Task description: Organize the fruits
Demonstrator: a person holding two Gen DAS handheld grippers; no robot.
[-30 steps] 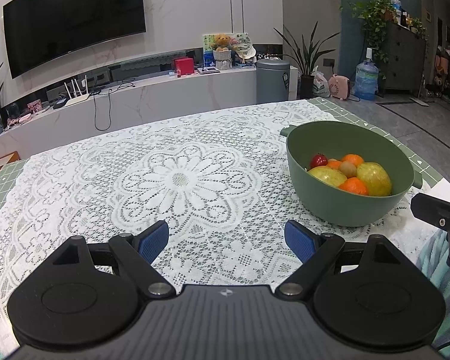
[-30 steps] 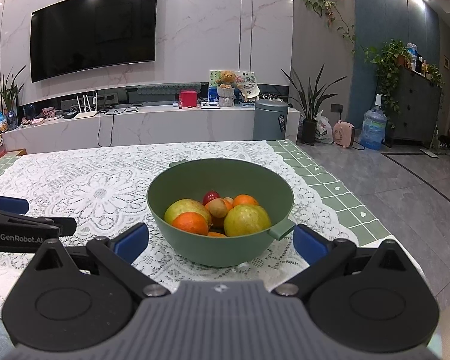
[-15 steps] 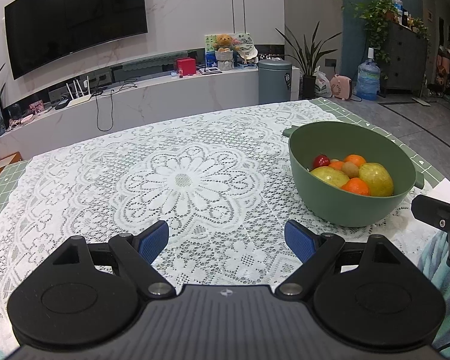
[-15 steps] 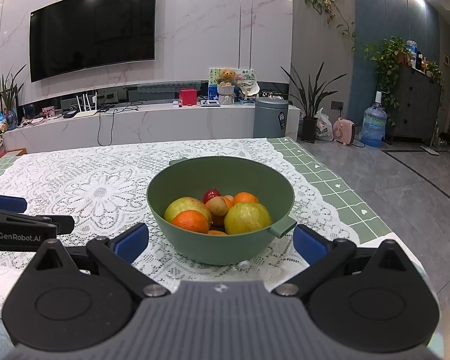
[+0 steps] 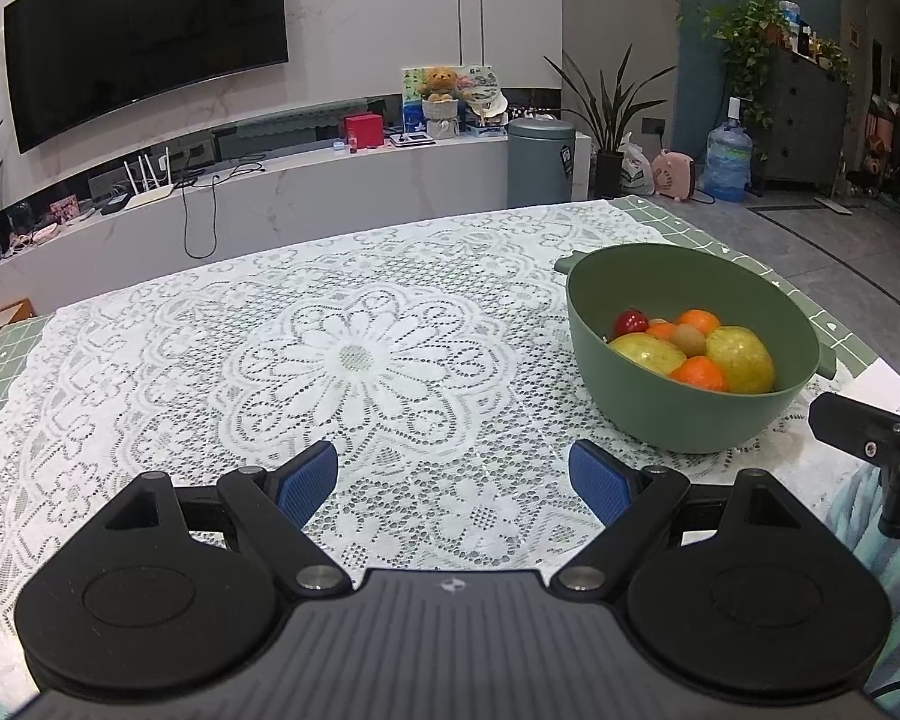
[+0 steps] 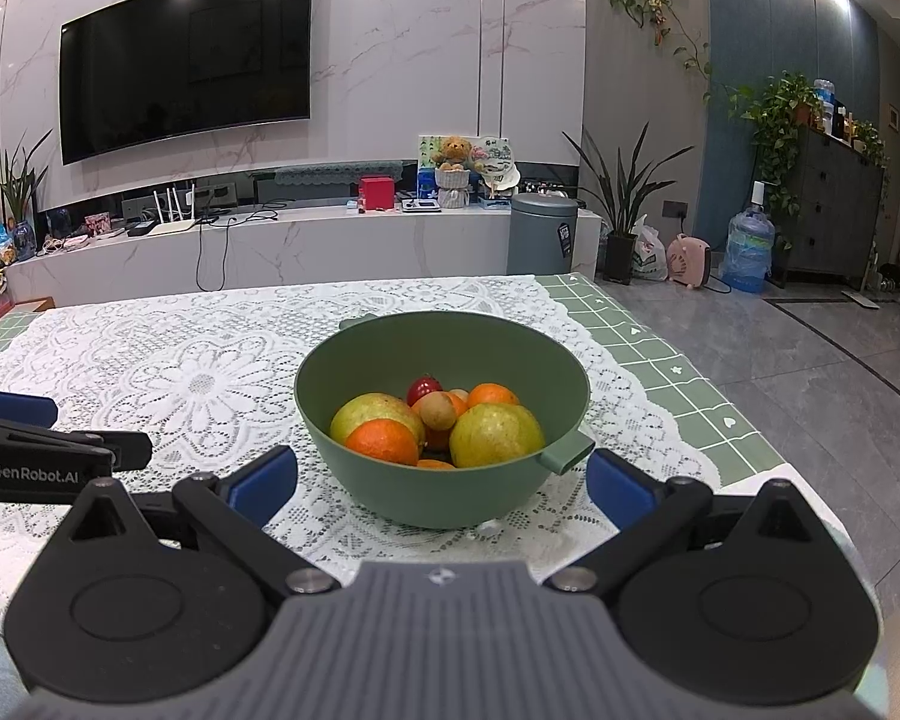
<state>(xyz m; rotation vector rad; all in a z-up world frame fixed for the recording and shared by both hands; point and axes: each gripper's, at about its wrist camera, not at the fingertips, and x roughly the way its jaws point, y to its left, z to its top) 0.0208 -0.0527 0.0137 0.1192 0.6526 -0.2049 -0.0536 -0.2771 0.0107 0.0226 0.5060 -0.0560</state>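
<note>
All the fruit in view sits heaped in the green bowl, which stands on the lace tablecloth toward its right edge; no fruit lies loose on the cloth around the bowl. That fits either a sorting that is over or one where fruit is to come out of the bowl, and the pictures do not settle which. The right gripper hovers just in front of the bowl, its blue pads spread wide and holding nothing; the left gripper hangs to the bowl's left over bare lace, likewise spread and empty. In the bowl, two large yellow-green fruits look heavy, firm and smooth, so likely slippery; they should be taken across the widest part. The oranges look lighter, with a dimpled skin that should grip better. The small brown fruit and the red one behind it look bruisable and sit wedged among the others, calling for a gentle pinch from above.
</note>
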